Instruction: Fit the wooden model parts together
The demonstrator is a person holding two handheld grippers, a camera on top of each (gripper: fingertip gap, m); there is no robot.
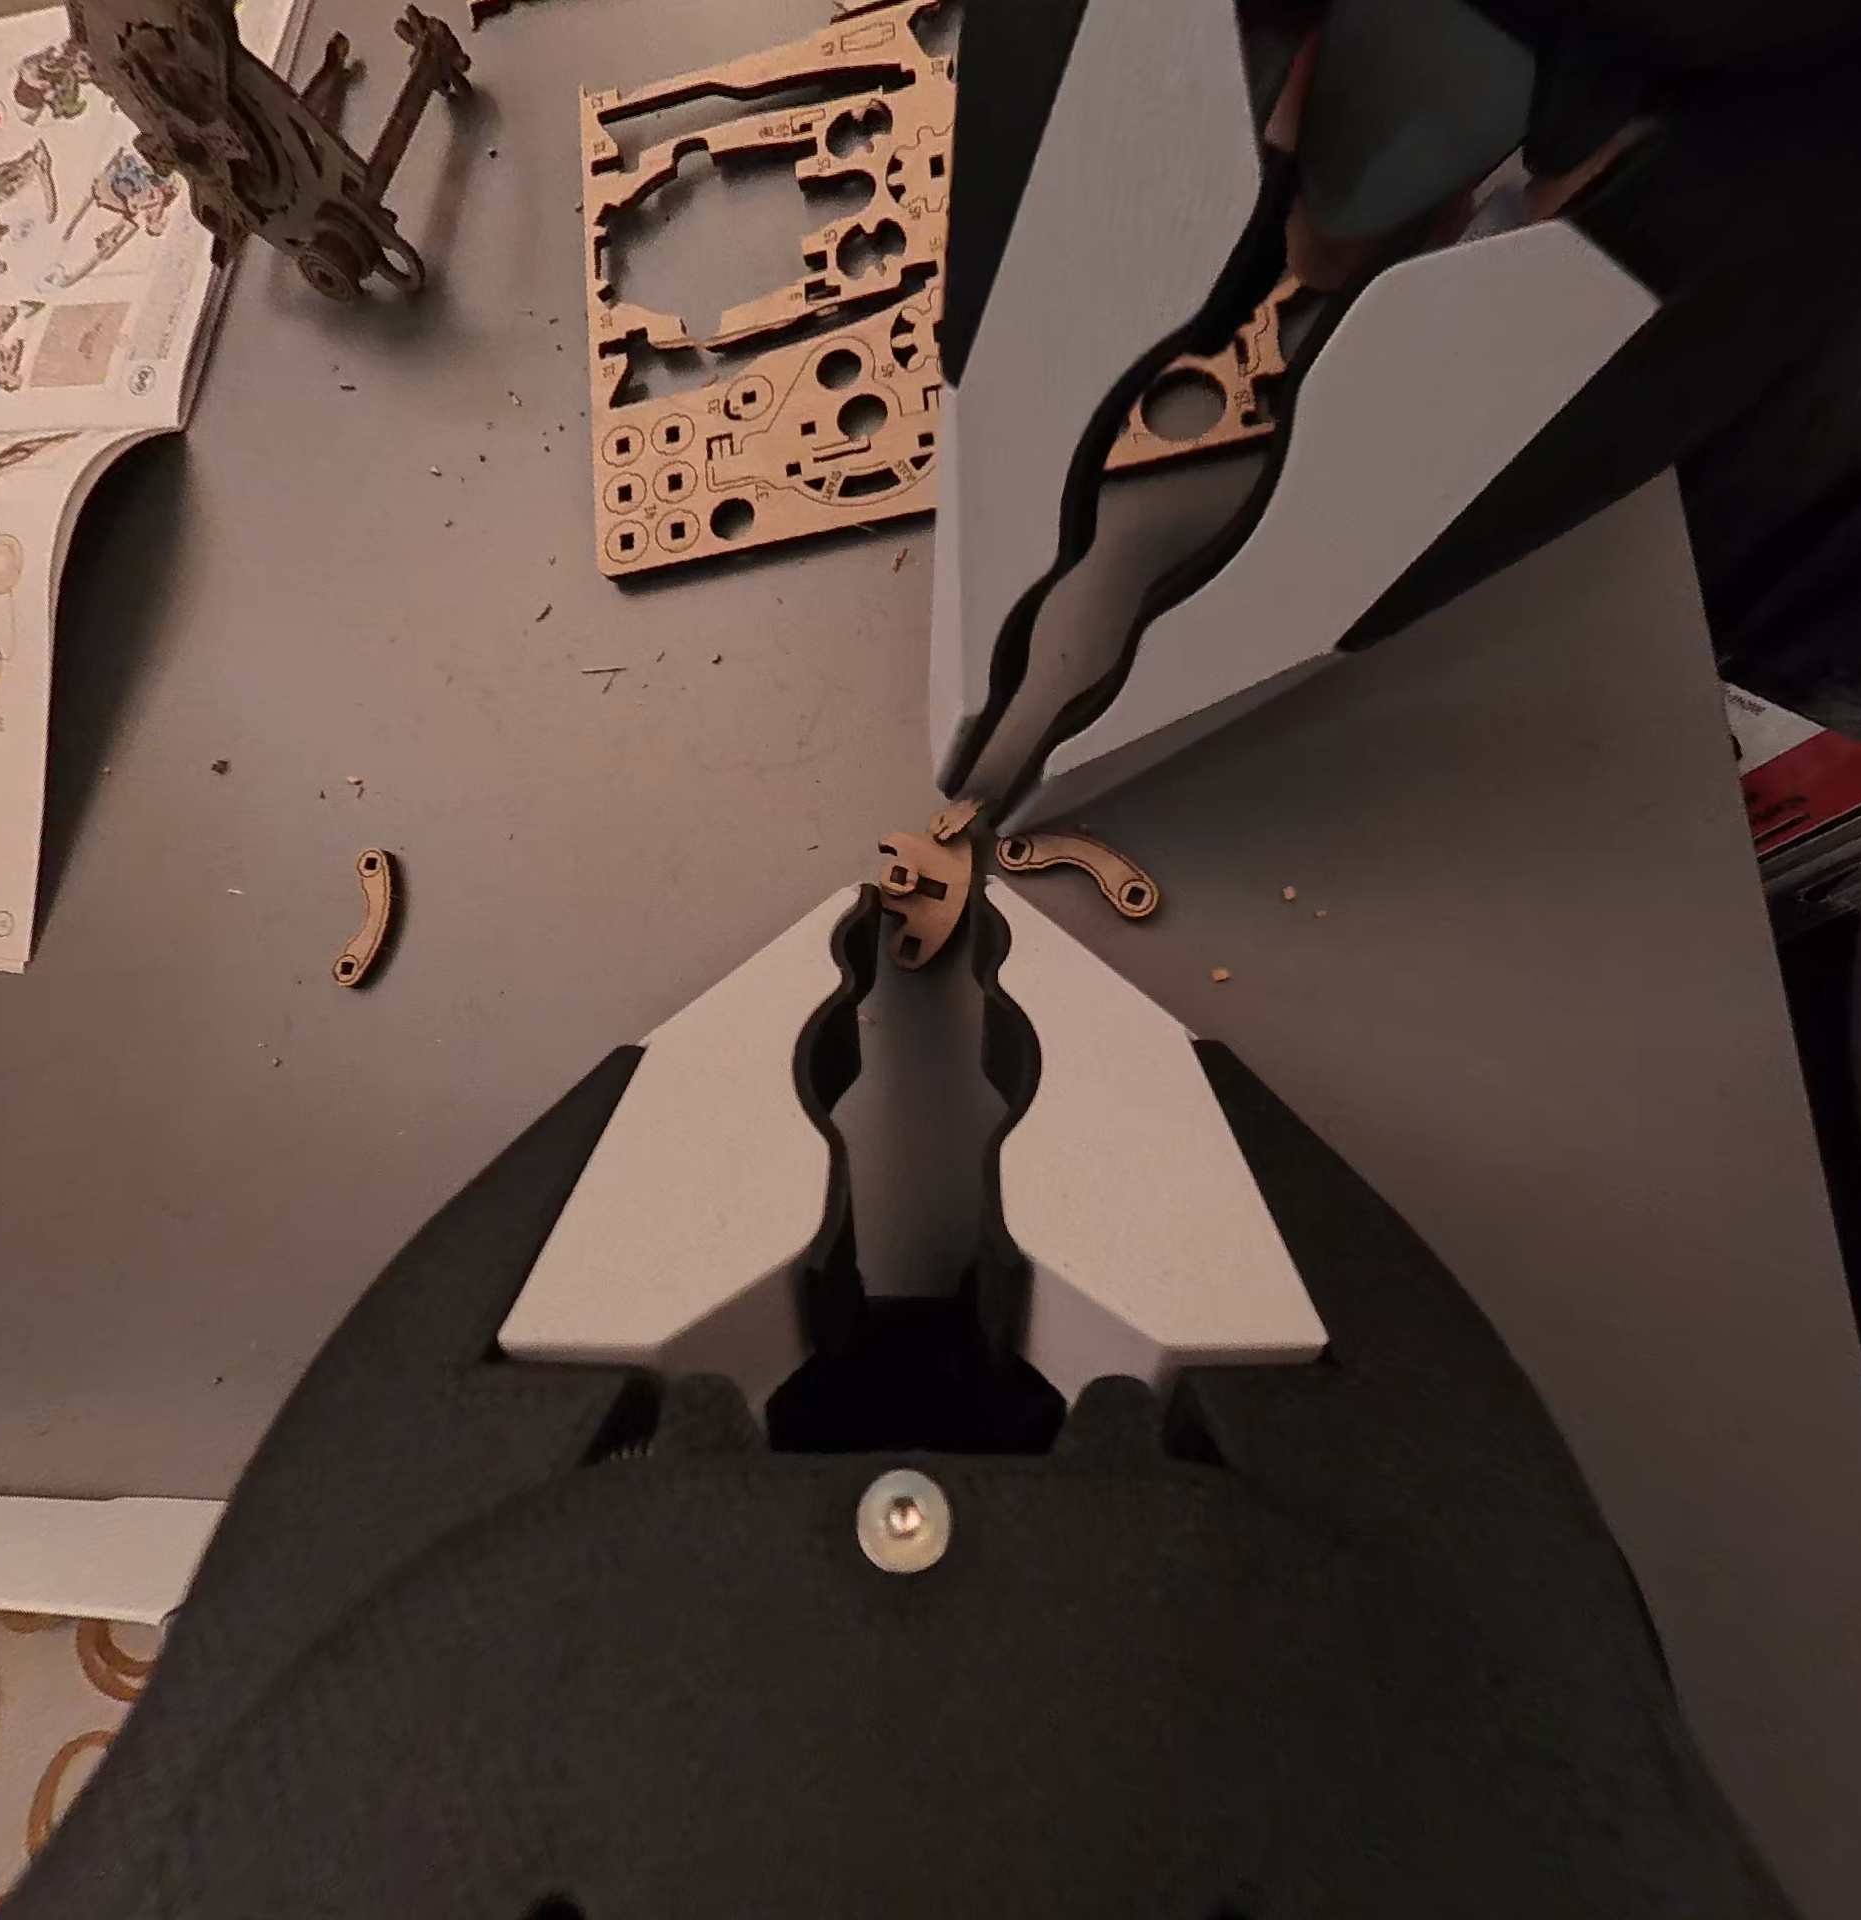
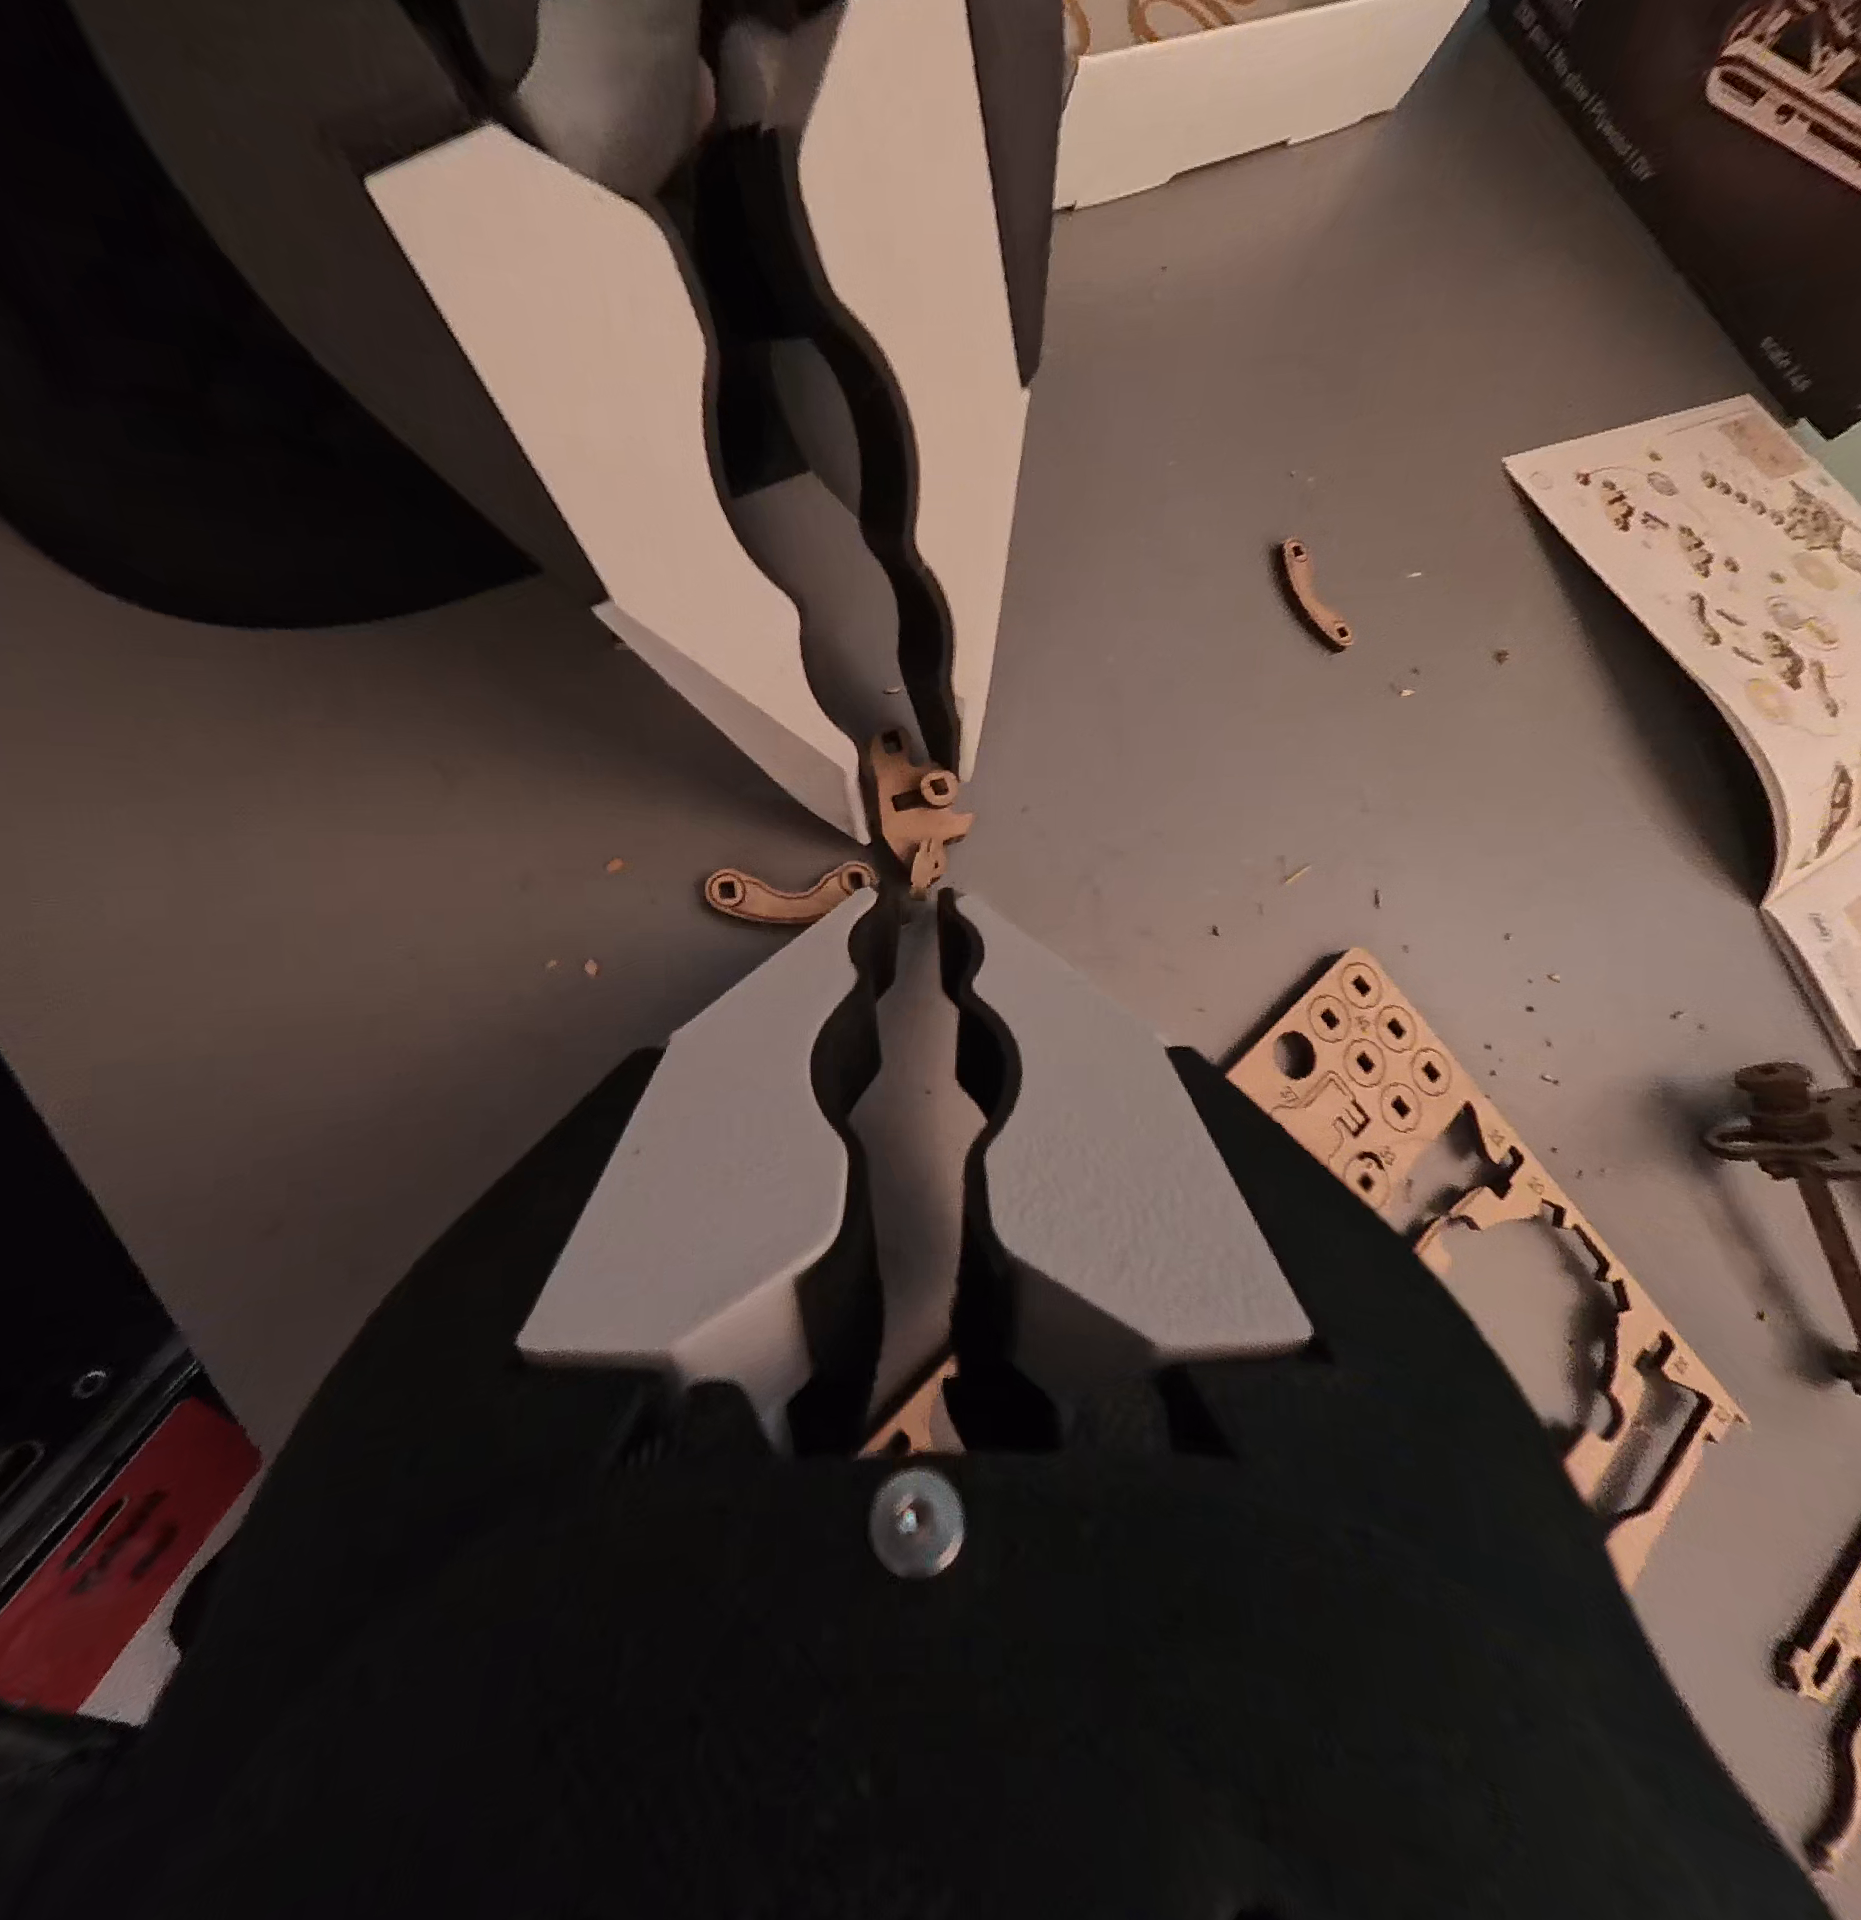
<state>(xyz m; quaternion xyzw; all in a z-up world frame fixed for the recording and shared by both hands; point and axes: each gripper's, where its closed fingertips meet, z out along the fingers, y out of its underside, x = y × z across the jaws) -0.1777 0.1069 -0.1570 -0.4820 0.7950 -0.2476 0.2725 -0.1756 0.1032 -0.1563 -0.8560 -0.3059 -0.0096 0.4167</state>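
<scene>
My left gripper (image 1: 924,891) is shut on a flat slotted wooden part (image 1: 931,899) and holds it just above the grey table. My right gripper (image 1: 980,805) comes in from the upper right, tip to tip with the left. It is shut on a small wooden piece (image 1: 952,824) that touches the top edge of the slotted part. In the right wrist view, the right gripper (image 2: 910,902) is at the bottom, the left gripper (image 2: 910,774) at the top, with the slotted part (image 2: 910,805) and the small piece (image 2: 924,864) between them.
A curved wooden link (image 1: 1077,868) lies on the table just right of the tips, another (image 1: 368,916) to the left. A punched-out wooden sheet (image 1: 760,312), a part-built dark model (image 1: 282,177) and an open booklet (image 1: 53,312) lie behind. A white box (image 2: 1217,94) stands behind the left gripper. My left and right fingertips are right by each other.
</scene>
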